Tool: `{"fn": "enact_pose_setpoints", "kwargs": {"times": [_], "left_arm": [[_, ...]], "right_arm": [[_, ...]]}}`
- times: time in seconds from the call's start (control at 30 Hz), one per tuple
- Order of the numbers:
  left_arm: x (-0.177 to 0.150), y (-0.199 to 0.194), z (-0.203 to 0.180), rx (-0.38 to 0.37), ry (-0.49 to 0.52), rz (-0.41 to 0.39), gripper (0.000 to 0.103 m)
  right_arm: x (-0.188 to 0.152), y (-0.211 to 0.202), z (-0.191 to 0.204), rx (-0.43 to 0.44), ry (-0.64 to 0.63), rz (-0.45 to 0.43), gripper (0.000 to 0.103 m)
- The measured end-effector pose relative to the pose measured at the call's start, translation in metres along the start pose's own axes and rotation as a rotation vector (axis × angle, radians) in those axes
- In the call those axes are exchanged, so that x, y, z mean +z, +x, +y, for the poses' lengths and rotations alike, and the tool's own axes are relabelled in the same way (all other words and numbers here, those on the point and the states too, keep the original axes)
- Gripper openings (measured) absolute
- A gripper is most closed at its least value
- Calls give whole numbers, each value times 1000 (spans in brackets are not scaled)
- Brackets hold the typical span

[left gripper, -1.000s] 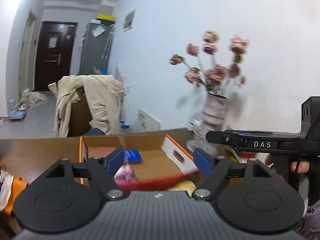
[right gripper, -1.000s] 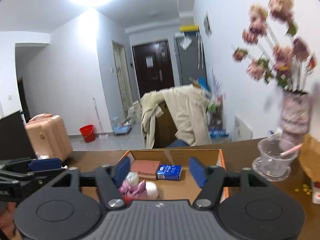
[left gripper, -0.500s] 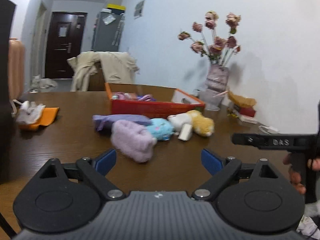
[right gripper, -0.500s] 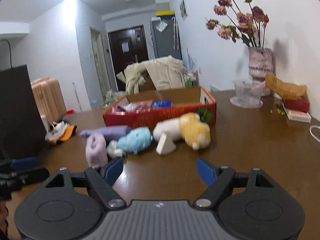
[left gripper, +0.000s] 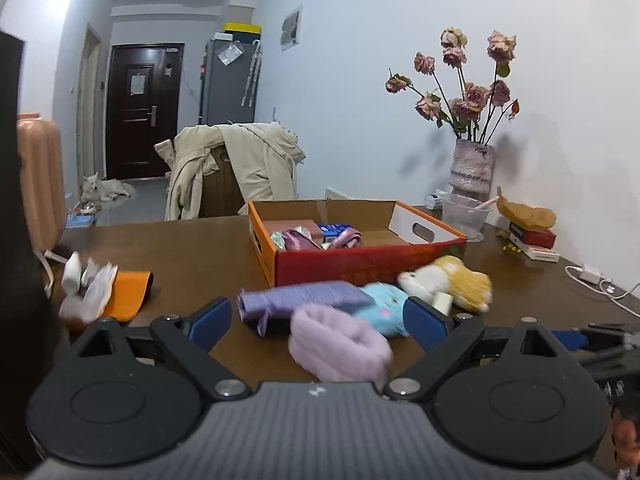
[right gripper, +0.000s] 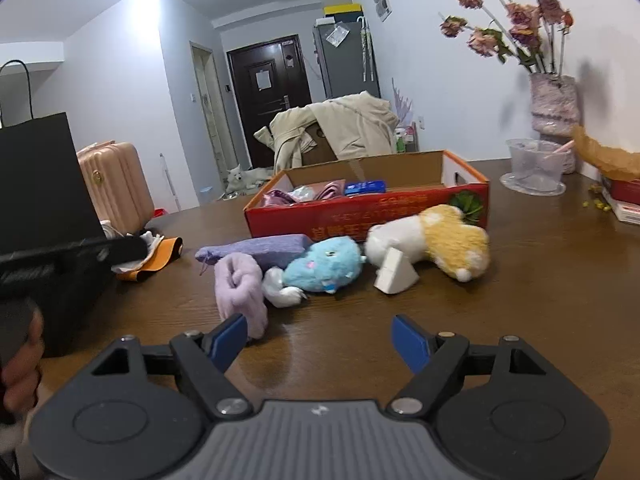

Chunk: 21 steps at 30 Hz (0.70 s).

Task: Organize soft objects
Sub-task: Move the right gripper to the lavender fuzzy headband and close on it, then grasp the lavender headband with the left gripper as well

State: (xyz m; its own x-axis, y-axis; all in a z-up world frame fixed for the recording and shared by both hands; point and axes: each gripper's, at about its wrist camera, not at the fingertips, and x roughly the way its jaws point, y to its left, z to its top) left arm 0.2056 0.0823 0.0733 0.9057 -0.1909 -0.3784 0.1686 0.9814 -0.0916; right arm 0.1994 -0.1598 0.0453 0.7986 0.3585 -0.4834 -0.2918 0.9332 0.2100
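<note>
Table [right gripper: 540, 280] first: one dark brown wood top, everything sits on it. One red-and-orange cardboard box [right gripper: 400, 206], open top, at mid-table; inside it a blue packet and some pink-purple soft bits, count unclear. Soft items loose on the table just in front of the box: four. One white-and-yellow plush [right gripper: 440, 240], one blue plush [right gripper: 324, 265] touching the purple pouch [right gripper: 260, 249] behind it, one rolled lilac fuzzy cloth [right gripper: 240, 288] nearest the grippers. One orange cloth with white fabric on it, off to the left. One vase of dried pink roses [left gripper: 471, 168] and one clear plastic cup at the far right by the wall.

Grippers: two. Left gripper [left gripper: 318, 318] jaws spread wide, lilac roll lying between them, pads not on it. Right gripper [right gripper: 320, 338] jaws spread, only bare table between them, lilac roll just beside its left finger.

Room: white walls, dark door, grey cabinet, chair draped with beige coat, pink suitcase, white dog on the floor.
</note>
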Motion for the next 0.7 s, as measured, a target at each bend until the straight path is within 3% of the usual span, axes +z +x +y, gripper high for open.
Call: {"fn": "enact_pose_setpoints", "kwargs": {"times": [0.13, 0.27, 0.33, 0.4, 0.43, 0.53, 0.7], "left_arm": [[12, 45, 15, -46, -46, 86, 83], [10, 92, 24, -52, -101, 198, 57], [6, 110, 25, -47, -133, 241, 45], [0, 126, 26, -46, -165, 300, 31], [-3, 128, 27, -45, -182, 310, 24], [-4, 116, 23, -58, -243, 297, 16], [-17, 86, -17, -115, -339, 293, 14]], "right_arm": [[4, 30, 12, 40, -22, 64, 78], [12, 64, 30, 109, -40, 85, 73], [17, 84, 36, 130, -65, 108, 62], [22, 101, 37, 178, -66, 142, 34], [24, 104, 36, 205, -58, 149, 26], [25, 96, 28, 215, -81, 150, 21], [16, 56, -17, 209, -186, 144, 20]]}}
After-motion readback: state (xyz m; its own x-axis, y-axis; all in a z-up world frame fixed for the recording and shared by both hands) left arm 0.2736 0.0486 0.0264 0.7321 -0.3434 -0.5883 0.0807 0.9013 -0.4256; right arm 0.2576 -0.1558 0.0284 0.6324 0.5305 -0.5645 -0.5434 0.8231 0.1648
